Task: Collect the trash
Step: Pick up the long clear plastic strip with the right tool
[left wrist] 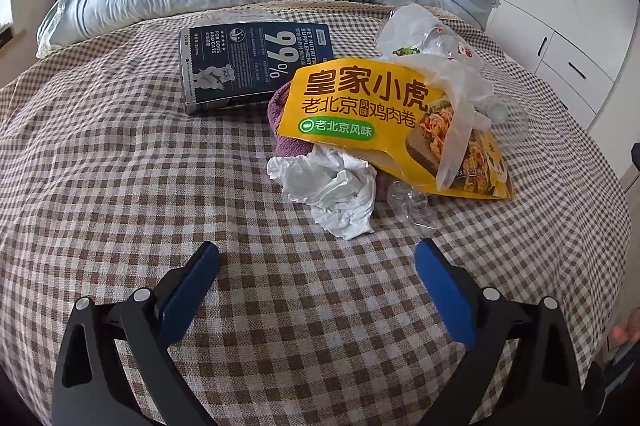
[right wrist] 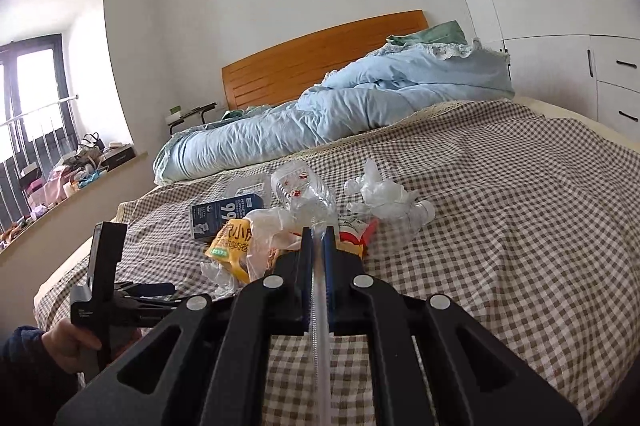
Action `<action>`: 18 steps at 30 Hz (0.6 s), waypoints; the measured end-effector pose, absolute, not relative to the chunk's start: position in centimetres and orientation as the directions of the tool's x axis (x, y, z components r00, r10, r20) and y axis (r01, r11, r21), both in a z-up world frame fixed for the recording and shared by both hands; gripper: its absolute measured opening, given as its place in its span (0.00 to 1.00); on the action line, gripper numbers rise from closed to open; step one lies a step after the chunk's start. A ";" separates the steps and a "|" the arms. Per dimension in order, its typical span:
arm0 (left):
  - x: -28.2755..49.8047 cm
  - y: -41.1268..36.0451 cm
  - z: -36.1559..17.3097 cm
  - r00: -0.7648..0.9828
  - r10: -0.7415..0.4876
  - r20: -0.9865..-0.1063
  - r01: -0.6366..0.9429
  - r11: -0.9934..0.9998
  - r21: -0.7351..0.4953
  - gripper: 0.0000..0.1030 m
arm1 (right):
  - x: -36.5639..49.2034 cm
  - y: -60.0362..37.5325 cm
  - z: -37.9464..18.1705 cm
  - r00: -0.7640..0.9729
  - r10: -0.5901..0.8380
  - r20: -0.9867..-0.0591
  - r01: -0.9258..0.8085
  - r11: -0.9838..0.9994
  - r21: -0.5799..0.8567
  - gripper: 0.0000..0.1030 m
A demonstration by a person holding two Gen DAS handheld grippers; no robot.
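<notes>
Right gripper (right wrist: 319, 232) is clamped tight on a clear plastic bag (right wrist: 308, 201), film pinched between the pads. Left gripper (left wrist: 317, 260) gapes wide, holds nothing, and hangs just short of the crumpled tissue (left wrist: 332, 185). The remaining trash is piled mid-bed (left wrist: 120, 165): yellow wrapper (left wrist: 360, 105), dark carton (left wrist: 244, 61). Best approach, I'd say: lift the bag slowly so the film doesn't slip, then take the tissue by its bulk.

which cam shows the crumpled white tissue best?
Left wrist: the crumpled white tissue lies whole and unobstructed just ahead of the open left gripper. The right wrist view shows only a small, unclear white scrap low in the pile, beside the yellow wrapper.
</notes>
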State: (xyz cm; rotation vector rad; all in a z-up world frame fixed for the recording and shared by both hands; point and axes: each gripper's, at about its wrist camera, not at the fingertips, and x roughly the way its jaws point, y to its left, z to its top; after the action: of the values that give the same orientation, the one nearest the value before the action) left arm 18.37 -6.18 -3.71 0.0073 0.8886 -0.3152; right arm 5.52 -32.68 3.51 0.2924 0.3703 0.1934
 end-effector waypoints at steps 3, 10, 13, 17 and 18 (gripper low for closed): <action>18.4 -6.2 -3.7 0.587 -0.268 -0.764 0.274 0.954 -0.124 0.92 | 6.8 -32.2 2.7 0.914 0.216 -0.344 -0.117 0.951 0.287 0.06; 18.3 -6.2 -3.7 0.591 -0.267 -0.762 0.275 0.954 -0.121 0.92 | 9.2 -32.0 3.6 0.908 0.329 -0.260 -0.226 0.907 0.357 0.06; 18.3 -6.2 -3.7 0.590 -0.271 -0.761 0.276 0.953 -0.125 0.92 | 12.3 -30.7 4.9 0.902 0.303 -0.306 -0.206 0.928 0.310 0.16; 18.3 -6.2 -3.7 0.588 -0.275 -0.760 0.280 0.951 -0.128 0.92 | 14.7 -28.6 4.6 0.856 0.221 -0.468 -0.147 0.971 0.189 0.94; 18.3 -6.2 -3.6 0.587 -0.277 -0.761 0.281 0.951 -0.130 0.92 | 14.3 -28.4 4.5 0.863 0.177 -0.473 -0.124 0.982 0.142 0.94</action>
State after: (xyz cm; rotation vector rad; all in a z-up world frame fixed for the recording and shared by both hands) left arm 18.32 -6.21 -3.65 0.0048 0.8855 -0.3254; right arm 14.33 -28.42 4.47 0.1084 0.5055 0.1579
